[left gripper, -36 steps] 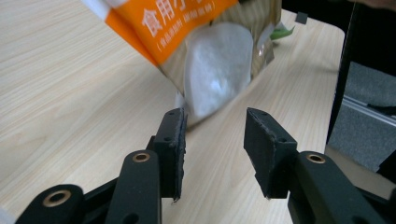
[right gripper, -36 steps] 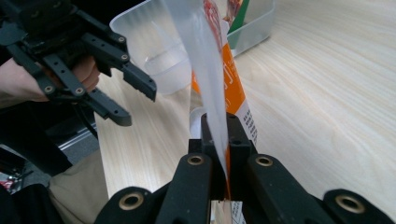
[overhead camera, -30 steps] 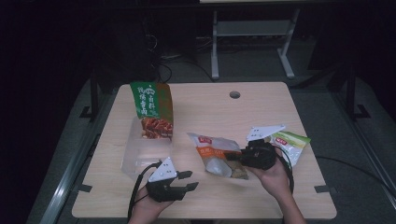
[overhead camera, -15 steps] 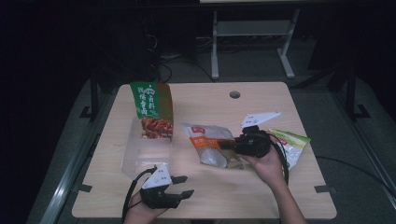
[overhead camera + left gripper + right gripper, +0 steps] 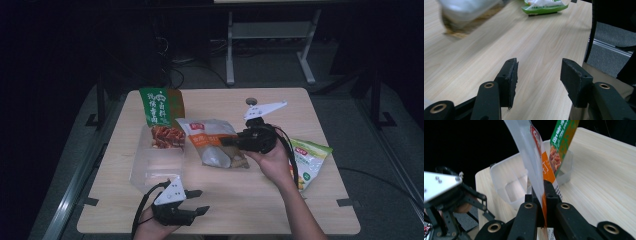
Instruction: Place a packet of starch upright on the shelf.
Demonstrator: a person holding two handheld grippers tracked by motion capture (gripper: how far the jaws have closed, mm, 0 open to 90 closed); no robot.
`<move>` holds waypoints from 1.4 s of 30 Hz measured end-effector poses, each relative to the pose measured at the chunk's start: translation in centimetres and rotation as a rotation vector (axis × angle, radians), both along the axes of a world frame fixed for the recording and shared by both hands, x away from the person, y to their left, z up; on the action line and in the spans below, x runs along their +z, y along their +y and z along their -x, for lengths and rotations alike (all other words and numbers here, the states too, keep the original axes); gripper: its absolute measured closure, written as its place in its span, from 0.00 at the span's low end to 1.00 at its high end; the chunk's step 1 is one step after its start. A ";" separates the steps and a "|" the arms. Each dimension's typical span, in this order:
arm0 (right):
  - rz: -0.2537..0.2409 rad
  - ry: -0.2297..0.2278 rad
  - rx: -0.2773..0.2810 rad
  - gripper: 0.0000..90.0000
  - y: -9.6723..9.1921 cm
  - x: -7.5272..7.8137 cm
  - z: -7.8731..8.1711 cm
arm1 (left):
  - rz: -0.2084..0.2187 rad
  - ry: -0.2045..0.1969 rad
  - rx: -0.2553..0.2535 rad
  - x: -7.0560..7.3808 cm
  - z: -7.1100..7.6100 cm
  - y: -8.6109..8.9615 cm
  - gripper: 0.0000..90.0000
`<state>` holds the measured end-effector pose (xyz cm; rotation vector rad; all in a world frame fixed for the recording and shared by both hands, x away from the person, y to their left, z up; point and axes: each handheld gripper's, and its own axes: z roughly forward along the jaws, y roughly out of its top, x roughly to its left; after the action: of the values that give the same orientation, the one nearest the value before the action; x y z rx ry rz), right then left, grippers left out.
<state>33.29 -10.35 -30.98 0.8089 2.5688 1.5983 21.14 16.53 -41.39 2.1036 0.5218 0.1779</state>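
Orange-banded snack pouch [image 5: 541, 167] clamped upright between right tool [image 5: 544, 192] pads.

Glossy plastic pouch [image 5: 214, 142]; matt pale-wood table [image 5: 280, 200].

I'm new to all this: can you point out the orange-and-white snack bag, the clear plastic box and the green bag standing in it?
orange-and-white snack bag [image 5: 212, 137], high view, its printed front.
clear plastic box [image 5: 157, 167], high view, its bare near half.
green bag [image 5: 159, 107], high view, its green upper panel.
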 end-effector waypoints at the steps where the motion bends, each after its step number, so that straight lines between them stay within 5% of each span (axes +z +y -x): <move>1: -0.002 -0.002 0.004 1.00 0.3 0.2 -0.1 | -0.002 -0.003 -0.001 0.0 0.0 0.0 0.52; 11: -0.012 -0.009 0.068 1.00 3.8 1.4 -1.7 | 0.015 0.010 0.010 -0.1 0.1 -0.1 0.51; 18: -0.012 0.004 0.120 1.00 8.1 1.5 -3.1 | -0.008 -0.003 -0.004 -0.1 0.2 -0.3 0.51; 30: -0.038 0.058 0.180 1.00 15.9 -1.2 -5.6 | 0.009 -0.002 -0.007 -0.3 0.1 0.2 0.48; 42: -0.091 0.166 0.192 1.00 18.9 -5.6 -7.3 | -0.010 0.008 -0.036 -0.6 -0.1 0.3 0.50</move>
<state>40.62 8.53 -36.60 0.7518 2.7826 1.7830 21.21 16.80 -41.98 2.1227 0.4886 0.1523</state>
